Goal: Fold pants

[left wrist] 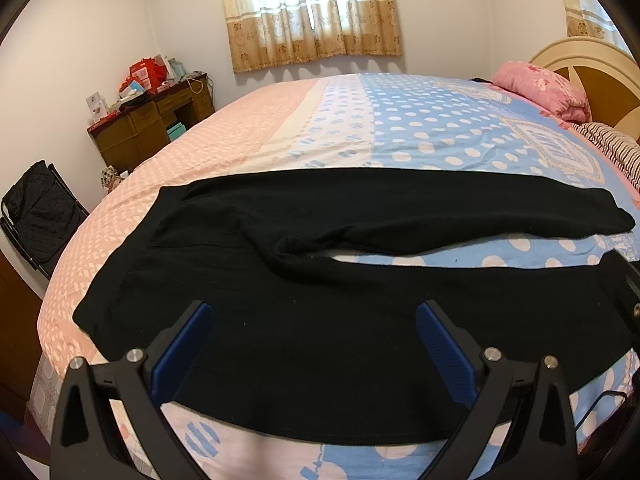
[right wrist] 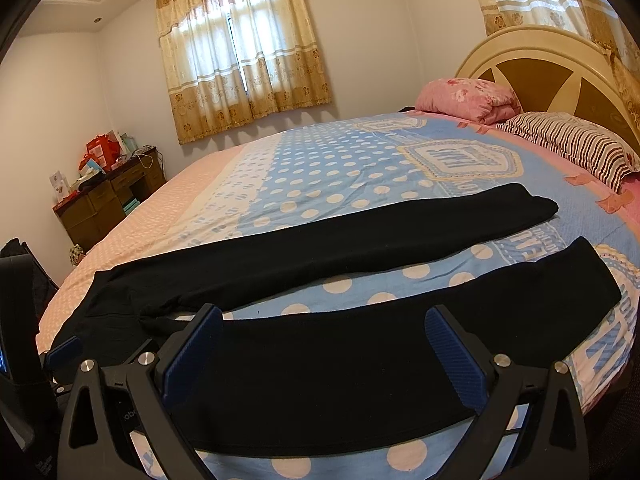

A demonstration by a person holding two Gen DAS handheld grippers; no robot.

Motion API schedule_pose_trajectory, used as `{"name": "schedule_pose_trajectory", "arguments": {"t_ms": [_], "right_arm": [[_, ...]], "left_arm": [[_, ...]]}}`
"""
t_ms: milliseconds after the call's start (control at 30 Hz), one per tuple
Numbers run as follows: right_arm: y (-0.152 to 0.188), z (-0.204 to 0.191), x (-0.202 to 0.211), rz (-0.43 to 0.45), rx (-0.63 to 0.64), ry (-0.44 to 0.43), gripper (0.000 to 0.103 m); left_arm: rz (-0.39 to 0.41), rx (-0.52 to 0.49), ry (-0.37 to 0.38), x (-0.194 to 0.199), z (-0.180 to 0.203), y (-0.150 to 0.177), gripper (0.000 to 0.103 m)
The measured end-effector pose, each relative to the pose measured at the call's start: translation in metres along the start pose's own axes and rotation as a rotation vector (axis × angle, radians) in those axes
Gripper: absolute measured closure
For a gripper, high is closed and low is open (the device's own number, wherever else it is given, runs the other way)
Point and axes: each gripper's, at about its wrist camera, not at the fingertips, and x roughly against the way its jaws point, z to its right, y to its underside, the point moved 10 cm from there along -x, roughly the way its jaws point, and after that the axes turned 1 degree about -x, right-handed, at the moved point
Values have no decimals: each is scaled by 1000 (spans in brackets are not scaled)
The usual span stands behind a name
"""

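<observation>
Left gripper (left wrist: 314, 312) jaws spread wide, holding nothing, low centre of frame over the near leg of the black pants (left wrist: 320, 240). Right gripper (right wrist: 324, 320) same: wide apart, empty, over the near leg. Pants lie flat across the bedspread (right wrist: 340, 168), waist at left, legs splayed toward right. Striped pillow (right wrist: 572, 144) and pink pillow (right wrist: 468, 98) upper right; desk (left wrist: 152, 124) upper left.
</observation>
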Motion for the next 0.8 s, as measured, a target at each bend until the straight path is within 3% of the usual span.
{"name": "schedule_pose_trajectory", "arguments": {"t_ms": [800], "right_arm": [[3, 1, -2, -14, -10, -4, 1]], "left_arm": [[-7, -6, -1, 0, 3, 2, 0]]}}
